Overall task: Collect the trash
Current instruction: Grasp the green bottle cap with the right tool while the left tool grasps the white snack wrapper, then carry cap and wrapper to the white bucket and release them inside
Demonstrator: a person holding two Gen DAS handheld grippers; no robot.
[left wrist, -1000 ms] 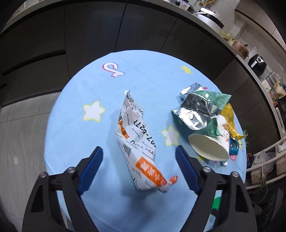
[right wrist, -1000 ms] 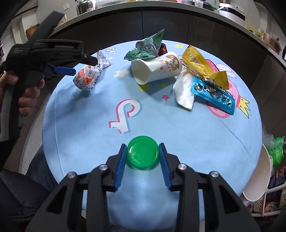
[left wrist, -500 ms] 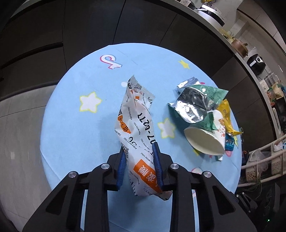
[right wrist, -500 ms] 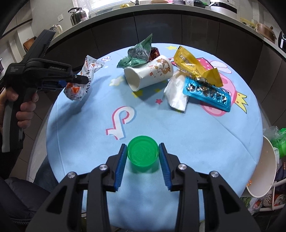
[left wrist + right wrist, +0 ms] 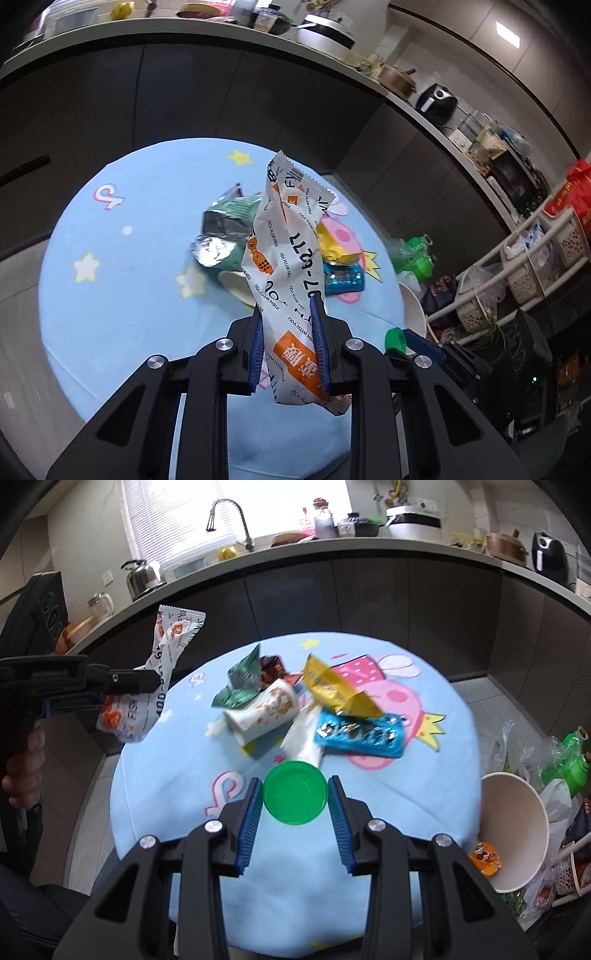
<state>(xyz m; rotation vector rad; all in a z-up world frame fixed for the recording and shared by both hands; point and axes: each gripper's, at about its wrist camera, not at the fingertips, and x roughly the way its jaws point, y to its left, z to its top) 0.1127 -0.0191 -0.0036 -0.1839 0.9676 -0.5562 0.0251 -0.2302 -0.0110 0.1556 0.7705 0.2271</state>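
Observation:
My left gripper (image 5: 287, 325) is shut on a white and orange snack wrapper (image 5: 291, 258) and holds it lifted above the round blue table (image 5: 110, 295); the gripper (image 5: 140, 681) and the wrapper (image 5: 162, 672) also show in the right wrist view. My right gripper (image 5: 295, 797) is shut on a green round lid (image 5: 295, 797), raised over the table's near side. On the table lie a tipped paper cup (image 5: 264, 712), a green foil bag (image 5: 240, 686), a yellow wrapper (image 5: 336, 692), a blue wrapper (image 5: 360, 734) and a white tissue (image 5: 304, 734).
A white bin (image 5: 513, 830) stands on the floor right of the table, with plastic bags and a green bottle (image 5: 570, 760) behind it. Dark cabinets and a kitchen counter (image 5: 369, 550) curve behind. White baskets on a rack (image 5: 528, 266) stand at the far right.
My left gripper closed on the wrapper and lifted it off the table, swinging right. My right gripper rose with the green lid.

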